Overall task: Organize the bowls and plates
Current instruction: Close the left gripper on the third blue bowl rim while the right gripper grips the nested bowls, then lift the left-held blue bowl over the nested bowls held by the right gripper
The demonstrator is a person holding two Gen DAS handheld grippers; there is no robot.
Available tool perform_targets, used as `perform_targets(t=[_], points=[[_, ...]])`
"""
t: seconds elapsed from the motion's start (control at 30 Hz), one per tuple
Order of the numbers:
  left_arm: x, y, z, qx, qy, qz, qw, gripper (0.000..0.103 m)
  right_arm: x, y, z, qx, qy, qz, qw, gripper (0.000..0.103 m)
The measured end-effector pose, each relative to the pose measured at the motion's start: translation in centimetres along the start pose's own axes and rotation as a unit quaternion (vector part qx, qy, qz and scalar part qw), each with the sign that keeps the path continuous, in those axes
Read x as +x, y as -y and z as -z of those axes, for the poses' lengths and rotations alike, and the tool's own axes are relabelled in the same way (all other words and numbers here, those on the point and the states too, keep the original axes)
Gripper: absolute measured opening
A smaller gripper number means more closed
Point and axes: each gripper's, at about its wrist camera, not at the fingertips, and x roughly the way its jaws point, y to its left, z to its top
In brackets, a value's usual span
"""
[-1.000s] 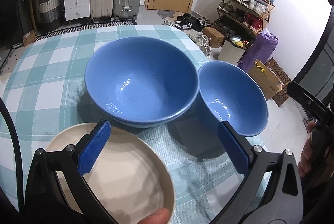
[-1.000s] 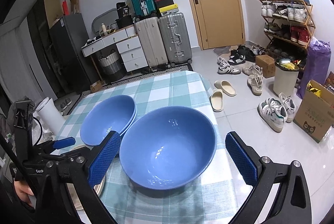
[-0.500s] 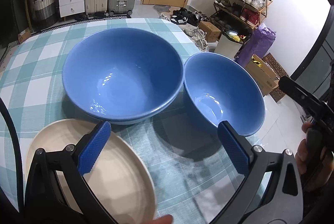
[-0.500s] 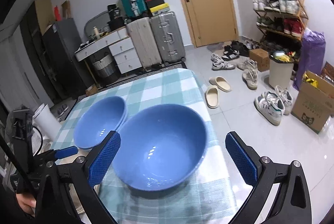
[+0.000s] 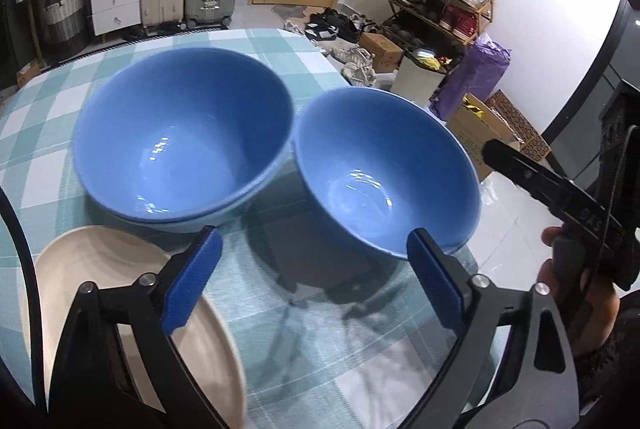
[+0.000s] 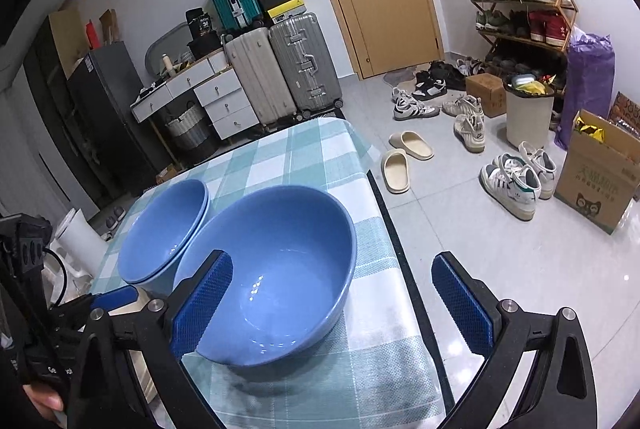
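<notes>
On the table under a teal-and-white checked tablecloth (image 5: 280, 325), three pieces of tableware sit close together. A single glossy blue ceramic bowl (image 5: 384, 173) stands right of centre in the left wrist view, near the table's edge. Just beside it, at centre left, is a stack of two wider blue bowls (image 5: 184, 141), the upper nested in the lower, which suggests sorting by kind is under way. A flat cream-coloured plate (image 5: 120, 309) lies at lower left.

The left gripper (image 5: 316, 285) hangs over bare cloth between the plate and the single bowl; its blue-padded jaws are wide but closing, with nothing between them. Its left finger crosses above the plate's rim, though whether it touches is hard to say from this angle.

In the right wrist view, the right gripper (image 6: 332, 309) has its jaws spread wide and grips nothing. Its left pad (image 6: 202, 305) overlaps the single bowl's near rim, probably lining up to take it to the stack.
</notes>
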Motion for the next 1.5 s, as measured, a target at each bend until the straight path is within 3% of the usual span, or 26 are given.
perform_targets(t=[0.13,0.27,0.63,0.7,1.1,1.5], points=[[0.9,0.7,0.0,0.001,-0.006,0.004,1.0,0.08,0.5,0.5,0.2,0.006,-0.006,-0.002,1.0,0.1],[1.5,1.2,-0.1,-0.003,-0.006,0.008,0.9999,0.072,1.1,0.7,0.3,0.011,-0.015,-0.005,1.0,0.084],[4.0,1.5,-0.4,-0.018,-0.017,0.014,0.9996,0.049,3.2,0.5,1.4,0.01,-0.034,-0.02,0.999,0.059],[4.2,1.7,-0.4,-0.016,-0.017,0.013,0.9997,0.047,3.4,0.6,1.6,0.016,-0.033,-0.018,0.999,0.048],[4.7,2.7,-1.1,-0.004,-0.014,0.009,0.9999,0.033,3.6,0.7,1.7,0.021,-0.027,-0.027,0.999,0.024],[3.4,3.5,-0.5,0.02,-0.012,-0.004,0.9997,0.033,3.1,0.4,1.6,0.012,-0.021,-0.022,0.999,0.022]])
